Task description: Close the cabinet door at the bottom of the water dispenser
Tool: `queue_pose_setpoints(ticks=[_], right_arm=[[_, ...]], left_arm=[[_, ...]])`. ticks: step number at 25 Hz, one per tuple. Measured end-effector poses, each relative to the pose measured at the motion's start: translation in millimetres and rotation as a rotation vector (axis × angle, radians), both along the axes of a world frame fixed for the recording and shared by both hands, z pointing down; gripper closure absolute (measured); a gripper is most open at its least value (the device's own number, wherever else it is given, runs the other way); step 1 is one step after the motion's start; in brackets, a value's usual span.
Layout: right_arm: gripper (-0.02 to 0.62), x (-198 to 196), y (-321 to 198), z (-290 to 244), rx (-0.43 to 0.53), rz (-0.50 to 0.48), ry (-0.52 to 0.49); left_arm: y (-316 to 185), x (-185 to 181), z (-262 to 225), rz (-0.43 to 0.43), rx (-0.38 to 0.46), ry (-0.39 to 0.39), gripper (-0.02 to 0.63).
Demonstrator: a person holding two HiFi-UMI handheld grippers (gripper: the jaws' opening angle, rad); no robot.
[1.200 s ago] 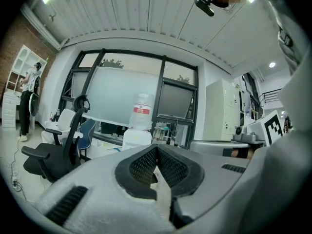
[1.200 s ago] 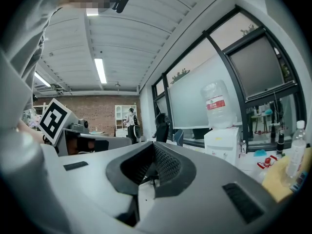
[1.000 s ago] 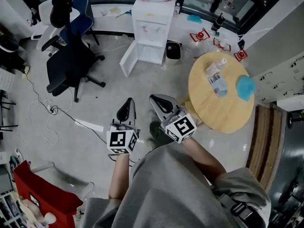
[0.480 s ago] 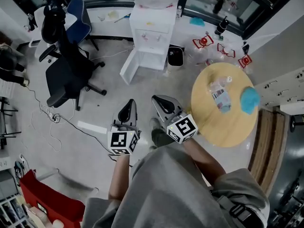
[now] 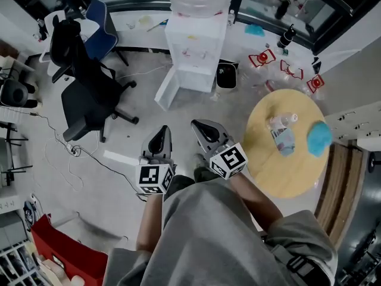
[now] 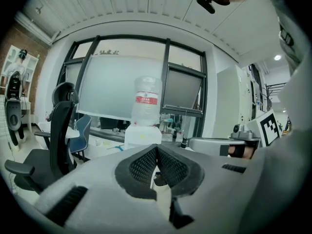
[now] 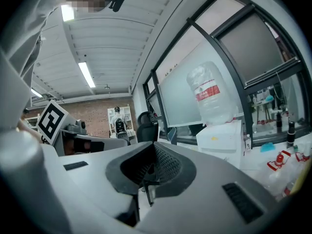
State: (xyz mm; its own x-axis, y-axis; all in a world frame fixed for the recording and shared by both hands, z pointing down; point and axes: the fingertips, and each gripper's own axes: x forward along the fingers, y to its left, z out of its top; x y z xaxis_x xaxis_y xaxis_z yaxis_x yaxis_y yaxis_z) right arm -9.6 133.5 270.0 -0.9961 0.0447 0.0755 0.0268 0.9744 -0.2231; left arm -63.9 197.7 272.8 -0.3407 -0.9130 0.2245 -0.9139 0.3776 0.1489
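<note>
The left gripper (image 5: 161,132) and right gripper (image 5: 199,127) are held with jaws together, empty. Well ahead, the cabinet door (image 5: 167,88) is swung out from the water dispenser (image 5: 196,46); it is best pushed near its free edge until flush.

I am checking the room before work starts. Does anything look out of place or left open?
Yes. The cabinet door at the bottom of the water dispenser stands open, swung out to the left in the head view. A cable also trails across the floor.
</note>
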Motion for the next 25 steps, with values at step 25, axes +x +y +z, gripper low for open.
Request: queue_pose_setpoints(ticks=[25], right_arm=[[0.584,-163.3,-29.6,34.6,-0.051,0.185,0.064]], left_arm=[[-31.0,-174.0,39.7,0.183,-0.049,0.043,0.598]])
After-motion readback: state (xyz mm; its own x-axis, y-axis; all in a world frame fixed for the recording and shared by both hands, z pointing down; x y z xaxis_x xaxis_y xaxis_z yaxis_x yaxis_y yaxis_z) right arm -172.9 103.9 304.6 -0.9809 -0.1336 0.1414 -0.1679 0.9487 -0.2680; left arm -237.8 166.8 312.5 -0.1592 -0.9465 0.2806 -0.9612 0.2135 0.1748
